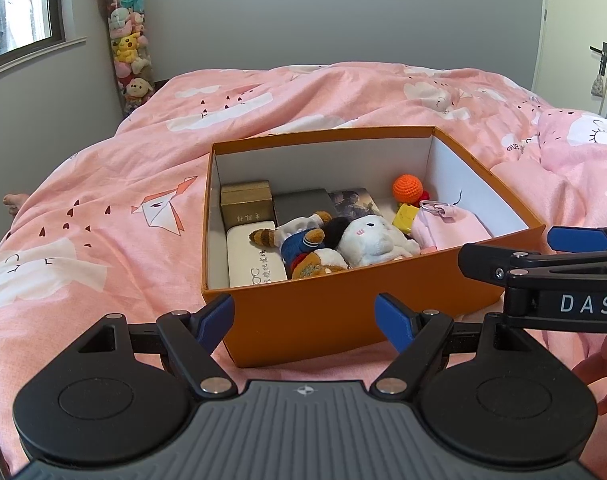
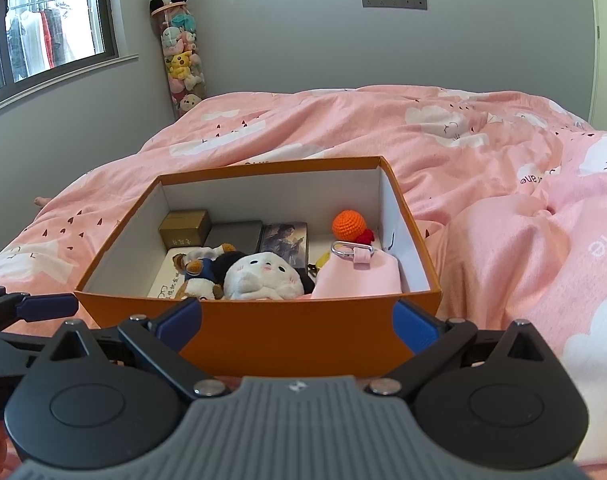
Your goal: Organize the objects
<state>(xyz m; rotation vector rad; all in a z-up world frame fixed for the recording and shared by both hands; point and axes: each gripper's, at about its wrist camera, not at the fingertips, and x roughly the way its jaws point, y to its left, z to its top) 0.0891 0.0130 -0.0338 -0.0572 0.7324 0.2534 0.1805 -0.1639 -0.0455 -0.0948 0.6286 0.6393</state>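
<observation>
Box: an orange cardboard box (image 1: 343,316) with white inside walls and no lid sits on the bed, right past the tips of both grippers.
Inside, far end: a gold little box (image 1: 246,200), a flat grey case (image 1: 303,204), a picture card (image 1: 354,202) and a round orange knitted ball (image 1: 408,188).
Inside, near end: a white glasses case (image 1: 255,256) with writing, a brown and blue plush toy (image 1: 303,246), a fluffy white plush animal (image 2: 261,276), a yellow block (image 1: 406,218) and a soft pink cloth pouch (image 2: 357,276) with a silver clip (image 2: 349,249).
Left gripper (image 1: 304,318): jaws wide apart, holding nothing; the blue pads stand in front of the box's near wall.
Right gripper (image 2: 299,324): jaws wide apart, holding nothing; the near wall of the box fills the gap between the blue pads.
Bed: a soft pink quilt (image 1: 115,184) with white clouds, all crumpled, lies under the box and both grippers.
Far away: a tall clear tube of plush toys (image 2: 181,60) with a panda on top stands in the corner, past the box.
</observation>
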